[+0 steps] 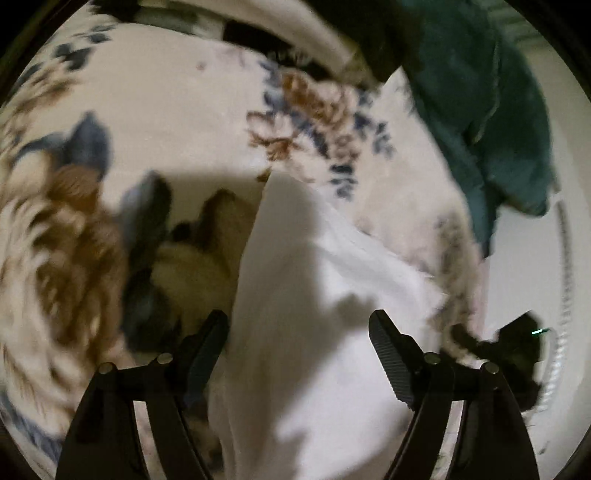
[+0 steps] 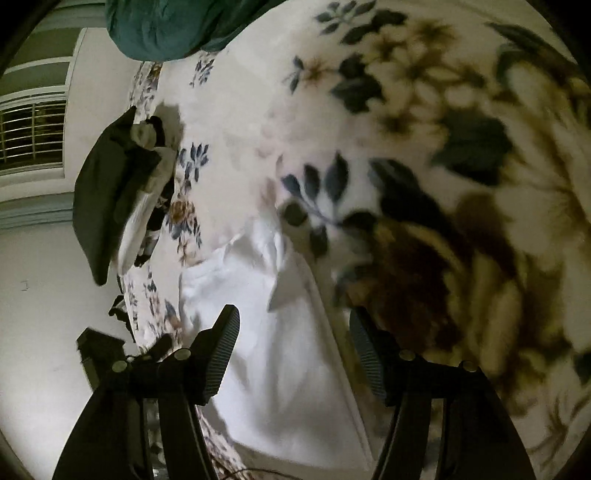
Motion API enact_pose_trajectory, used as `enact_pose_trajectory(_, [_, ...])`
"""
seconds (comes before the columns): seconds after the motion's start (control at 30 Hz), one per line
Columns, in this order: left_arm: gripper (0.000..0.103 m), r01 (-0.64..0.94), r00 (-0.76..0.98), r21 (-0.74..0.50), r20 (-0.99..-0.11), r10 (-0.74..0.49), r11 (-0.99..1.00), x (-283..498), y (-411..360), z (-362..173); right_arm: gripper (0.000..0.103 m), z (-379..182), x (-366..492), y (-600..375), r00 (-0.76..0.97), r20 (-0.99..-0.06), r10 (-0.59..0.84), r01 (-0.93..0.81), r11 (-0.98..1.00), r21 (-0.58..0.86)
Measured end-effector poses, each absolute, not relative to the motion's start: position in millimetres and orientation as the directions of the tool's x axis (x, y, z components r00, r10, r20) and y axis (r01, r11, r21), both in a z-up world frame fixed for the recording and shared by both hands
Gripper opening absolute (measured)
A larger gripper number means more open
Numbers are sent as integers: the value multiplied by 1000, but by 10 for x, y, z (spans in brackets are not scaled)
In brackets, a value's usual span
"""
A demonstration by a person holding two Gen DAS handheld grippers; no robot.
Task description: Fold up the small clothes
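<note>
A white garment (image 1: 306, 332) lies on a floral bedspread (image 1: 166, 122). My left gripper (image 1: 299, 325) is open, its jaws spread wide just above the white garment, holding nothing. In the right wrist view the same white garment (image 2: 273, 332) lies folded lengthwise with a creased collar-like end at the top. My right gripper (image 2: 293, 321) is open over it, with the left finger (image 2: 221, 350) over the cloth and the right finger (image 2: 365, 358) near its right edge by the bedspread (image 2: 369, 110). Both views are blurred.
A teal garment (image 1: 491, 122) lies at the bedspread's far right, also at the top of the right wrist view (image 2: 162, 29). A dark green cloth with other clothes (image 2: 110, 192) hangs at the bed edge. A window with blinds (image 2: 33, 133) and wall lie beyond.
</note>
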State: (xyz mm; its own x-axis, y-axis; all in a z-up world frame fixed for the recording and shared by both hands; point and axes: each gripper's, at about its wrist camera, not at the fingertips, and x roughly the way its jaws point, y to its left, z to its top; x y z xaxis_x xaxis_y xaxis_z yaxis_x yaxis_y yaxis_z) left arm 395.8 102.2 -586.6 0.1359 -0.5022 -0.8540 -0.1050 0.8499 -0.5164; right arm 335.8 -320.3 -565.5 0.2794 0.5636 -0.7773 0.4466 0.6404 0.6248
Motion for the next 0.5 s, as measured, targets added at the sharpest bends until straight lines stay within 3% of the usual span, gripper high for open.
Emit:
enact_pose_trajectory(0.03, [73,-82,132,-504,-861,-492,860,4039,962,-5941,64,-5689,3457,-3174,271,-783,560,441,650,618])
enact_pose_trajectory(0.07, [44,-67,142,-511,-855,-499,857,4082,933,-5962,60,-5715,3524,-3148,270,-789,551,439,659,610])
enact_pose_trajectory(0.1, [13,-54,143,-527,-845,-516,848,4112,912,-5958,31,-5716,3572,-3137,280,-794,540,433,667,606])
enact_pose_trajectory(0.13, [12,-38,143,-531,-842,-521,847,4132,887,-5938,12,-5696,3651,-3107,278,-813,511,419,697,581])
enact_pose_trajectory(0.17, [12,-19,159,-516,-847,-507,856,4144,869,-5881,5,-5683,3696,-3090,276,-831,482,415,720,556])
enact_pose_trajectory(0.33, [12,-71,152,-565,-821,-551,822,4167,1011,-5948,4,-5685,3832,-3151,297,-866,403,461,734,499])
enact_pose_trajectory(0.43, [25,-114,129,-600,-799,-587,792,4151,1111,-5961,6,-5689,3803,-3136,255,-870,422,470,732,493])
enact_pose_trajectory(0.47, [30,-131,121,-614,-789,-602,778,4088,1184,-5935,11,-5669,3747,-3153,246,-866,435,471,727,499])
enact_pose_trajectory(0.5, [40,-145,126,-629,-778,-616,764,4017,1251,-5896,25,-5650,3665,-3179,240,-857,455,472,717,513])
